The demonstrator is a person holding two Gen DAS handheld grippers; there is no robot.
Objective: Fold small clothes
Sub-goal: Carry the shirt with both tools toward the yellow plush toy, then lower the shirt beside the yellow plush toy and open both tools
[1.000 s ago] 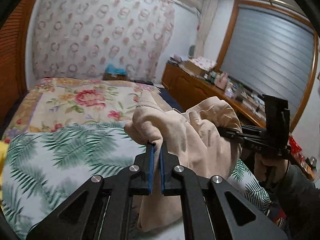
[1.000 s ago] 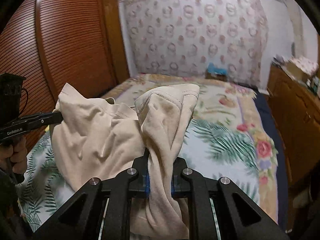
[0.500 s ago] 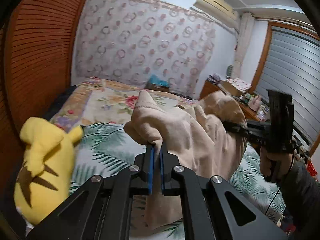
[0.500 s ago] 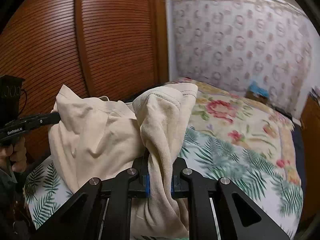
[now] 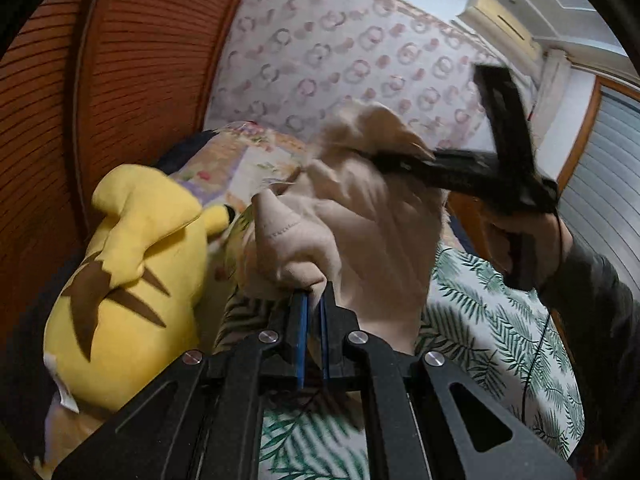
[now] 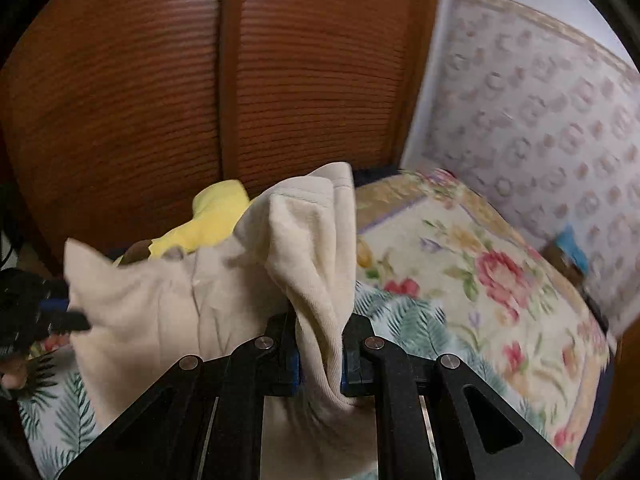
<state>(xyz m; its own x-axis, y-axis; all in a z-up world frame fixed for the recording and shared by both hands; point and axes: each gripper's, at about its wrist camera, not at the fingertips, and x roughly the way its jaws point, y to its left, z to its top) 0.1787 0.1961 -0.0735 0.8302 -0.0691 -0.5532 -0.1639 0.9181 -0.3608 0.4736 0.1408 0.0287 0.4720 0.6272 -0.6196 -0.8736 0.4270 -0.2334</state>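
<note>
Both grippers hold the soft beige knit garment [image 6: 160, 312] in the air above the leaf-print bedsheet [image 5: 500, 320], probably to spread it for folding: the left gripper [image 5: 312, 312] clamps one corner, the right gripper [image 6: 320, 344] pinches a bunched edge.

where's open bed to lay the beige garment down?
Free: the palm-leaf sheet right of the beige garment, running on to the floral quilt. Crowded: the wardrobe side, where the yellow plush sits close beside the garment. Both the left gripper and right gripper are clamped on it.
</note>
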